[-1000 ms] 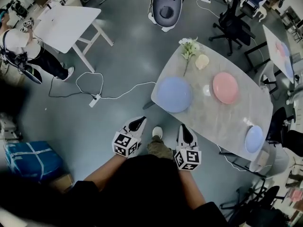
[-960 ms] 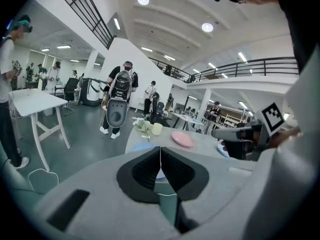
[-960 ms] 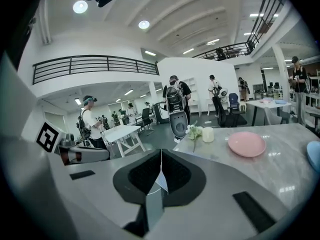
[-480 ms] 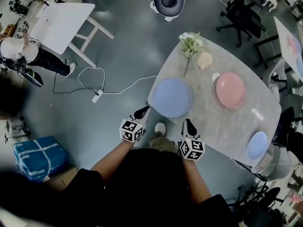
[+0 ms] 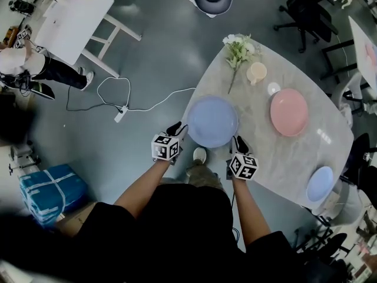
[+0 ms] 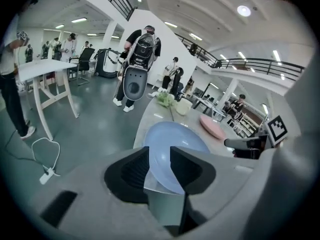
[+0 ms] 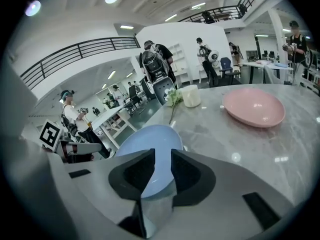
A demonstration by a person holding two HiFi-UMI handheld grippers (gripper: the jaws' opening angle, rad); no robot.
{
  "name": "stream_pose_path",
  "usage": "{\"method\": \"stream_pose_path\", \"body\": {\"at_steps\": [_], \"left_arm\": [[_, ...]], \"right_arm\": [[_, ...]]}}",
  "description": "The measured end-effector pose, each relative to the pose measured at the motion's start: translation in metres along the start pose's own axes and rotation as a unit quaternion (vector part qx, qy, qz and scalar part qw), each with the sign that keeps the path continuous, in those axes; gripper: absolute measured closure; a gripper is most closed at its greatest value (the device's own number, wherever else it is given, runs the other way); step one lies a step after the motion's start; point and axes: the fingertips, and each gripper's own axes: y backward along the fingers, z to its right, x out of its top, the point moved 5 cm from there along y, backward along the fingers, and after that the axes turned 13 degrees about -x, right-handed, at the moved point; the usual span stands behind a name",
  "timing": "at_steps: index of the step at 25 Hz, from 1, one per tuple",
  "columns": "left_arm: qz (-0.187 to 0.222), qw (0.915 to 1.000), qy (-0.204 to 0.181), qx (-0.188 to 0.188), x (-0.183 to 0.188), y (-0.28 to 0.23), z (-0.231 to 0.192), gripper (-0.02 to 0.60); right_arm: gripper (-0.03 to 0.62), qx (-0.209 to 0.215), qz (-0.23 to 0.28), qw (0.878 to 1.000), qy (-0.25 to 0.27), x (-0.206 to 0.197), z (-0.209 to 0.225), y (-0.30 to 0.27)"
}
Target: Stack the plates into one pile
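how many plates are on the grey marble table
3. A large blue plate lies at the table's left edge; a pink plate sits right of it, mid-table; a small blue plate lies at the lower right corner. Nothing seems to hide another.

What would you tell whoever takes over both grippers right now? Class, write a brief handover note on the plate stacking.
Left gripper: jaws have just been opening, nothing between them yet, by the near-left edge of the large blue plate.
Right gripper: likewise, by its near-right edge.
Pink plate and small blue plate lie apart on the table.
Done: nothing stacked.
Left: grip the large blue plate, probably, then build one pile.
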Motion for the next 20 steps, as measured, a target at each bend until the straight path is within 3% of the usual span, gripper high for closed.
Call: {"method": "stream_pose_path", "body": {"at_steps": [4, 8, 14, 20], "left_arm": [[-0.026, 0.9989, 0.032, 0.023, -0.011, -0.013, -0.020, 0.442], [-0.039, 0.9979, 0.043, 0.029, -0.016, -0.024, -0.035, 0.442], [-0.087, 0.9960, 0.022, 0.008, -0.022, -0.048, -0.036, 0.442], [-0.106, 0.9934, 0.035, 0.027, -0.027, -0.058, -0.040, 0.467]], "right_arm": [[0.527, -0.017, -0.030, 0.999, 0.018, -0.008, 0.009, -0.026], [0.526, -0.029, -0.055, 0.998, 0.001, -0.018, 0.015, -0.047], [0.526, -0.036, -0.072, 0.997, 0.005, -0.026, 0.018, -0.061], [0.528, -0.038, -0.086, 0.996, -0.002, -0.032, 0.019, -0.068]]}}
